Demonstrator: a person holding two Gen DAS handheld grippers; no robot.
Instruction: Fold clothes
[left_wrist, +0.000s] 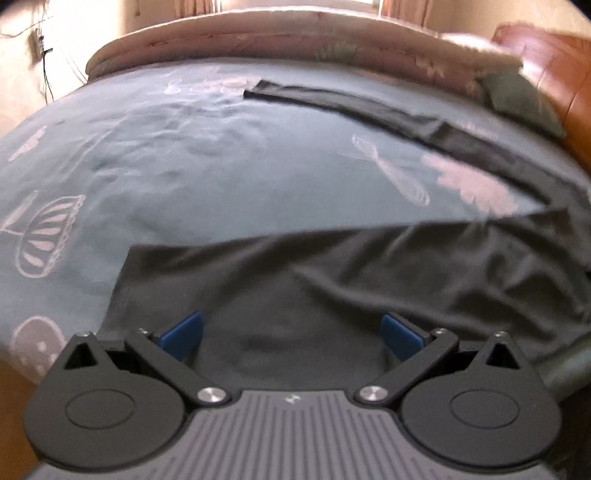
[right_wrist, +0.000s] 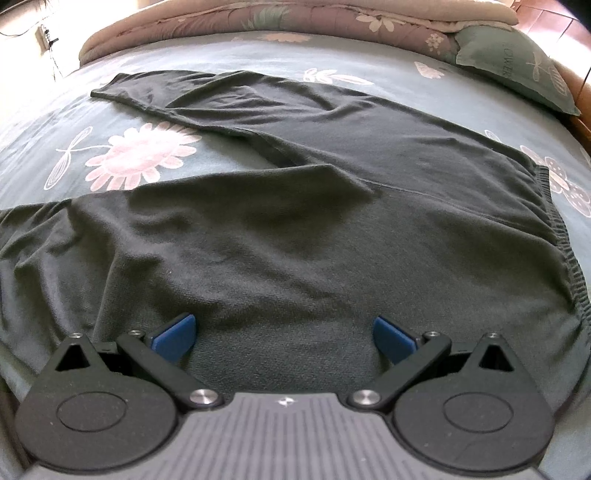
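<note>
Dark grey trousers (right_wrist: 332, 221) lie spread on the bed, legs splayed apart toward the left, ribbed waistband (right_wrist: 554, 229) at the right. In the left wrist view the near leg (left_wrist: 332, 280) runs across the lower half and the far leg (left_wrist: 388, 114) stretches across the upper right. My left gripper (left_wrist: 291, 332) hovers open over the near leg's end, blue pads (left_wrist: 184, 334) wide apart with nothing between them. My right gripper (right_wrist: 284, 332) is open too, just above the cloth near the seat of the trousers.
The bed has a grey-blue sheet (left_wrist: 184, 155) with pink flower prints. A folded pink quilt (right_wrist: 295, 18) lies along the far edge, and a green pillow (right_wrist: 517, 66) sits at the far right by a brown headboard (left_wrist: 561, 74). A wall socket (left_wrist: 38, 44) is at far left.
</note>
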